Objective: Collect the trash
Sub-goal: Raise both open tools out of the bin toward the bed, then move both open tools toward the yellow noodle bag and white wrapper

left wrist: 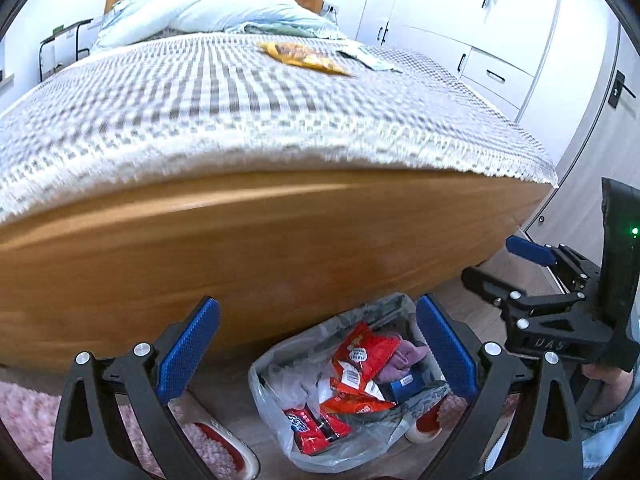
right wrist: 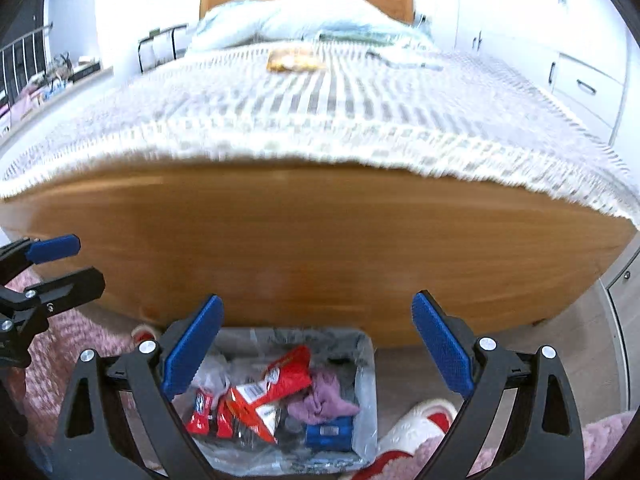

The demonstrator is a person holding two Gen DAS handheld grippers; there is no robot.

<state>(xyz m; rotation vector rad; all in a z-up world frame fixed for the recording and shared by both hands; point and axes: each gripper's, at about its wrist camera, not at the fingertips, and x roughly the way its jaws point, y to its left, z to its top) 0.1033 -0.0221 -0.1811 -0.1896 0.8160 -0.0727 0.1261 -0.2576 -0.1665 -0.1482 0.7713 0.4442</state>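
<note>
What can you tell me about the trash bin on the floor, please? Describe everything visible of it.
The trash bin is a small rectangular container lined with a thin, clear plastic bag whose edge folds over the rim. It stands upright on the wooden floor, close to the bed's wooden footboard. It is open and partly filled: red snack wrappers, a crumpled purple cloth and a small blue pack lie inside. Slippers sit beside it. Neither claw touches it.

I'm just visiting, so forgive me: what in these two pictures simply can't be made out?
- Yellow wrapper on the bed: print blurred, both views.
- Pale packet beside it: too small and blurred to identify.
- Bin bottom: hidden under red wrappers and purple cloth.
- Slipper: partly hidden by the right claw; in the left view the left claw covers more.
</note>
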